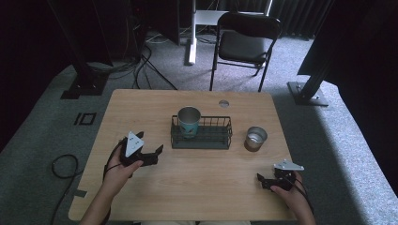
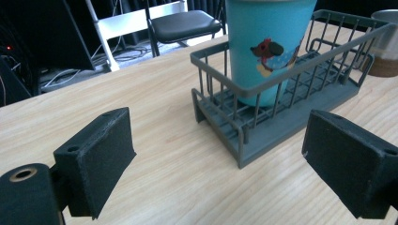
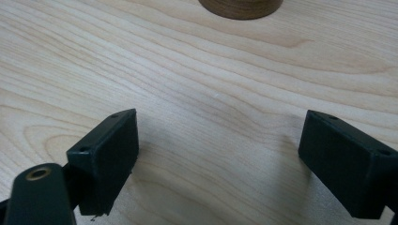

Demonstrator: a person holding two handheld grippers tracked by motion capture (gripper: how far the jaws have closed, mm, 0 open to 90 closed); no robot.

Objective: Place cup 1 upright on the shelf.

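Wooden table (image 1: 197,187) — teal cup (image 2: 267,47) bears a cartoon print, no readable writing — left gripper (image 2: 220,159) and right gripper (image 3: 218,159) both spread.

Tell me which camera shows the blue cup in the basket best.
The left gripper view: the blue cup stands close up in the basket, its cartoon print clear, its rim cut off. The high view shows it small, open top visible.

Cut-off cups, hidden basket wires and dark room edges

In the left gripper view the blue cup (image 2: 267,47) loses its rim to the top edge, its foot sits behind the basket (image 2: 281,89) wires, and the metal cup (image 2: 386,44) is clipped at the right; in the right gripper view that cup's brown base (image 3: 241,7) alone pokes in from the top.
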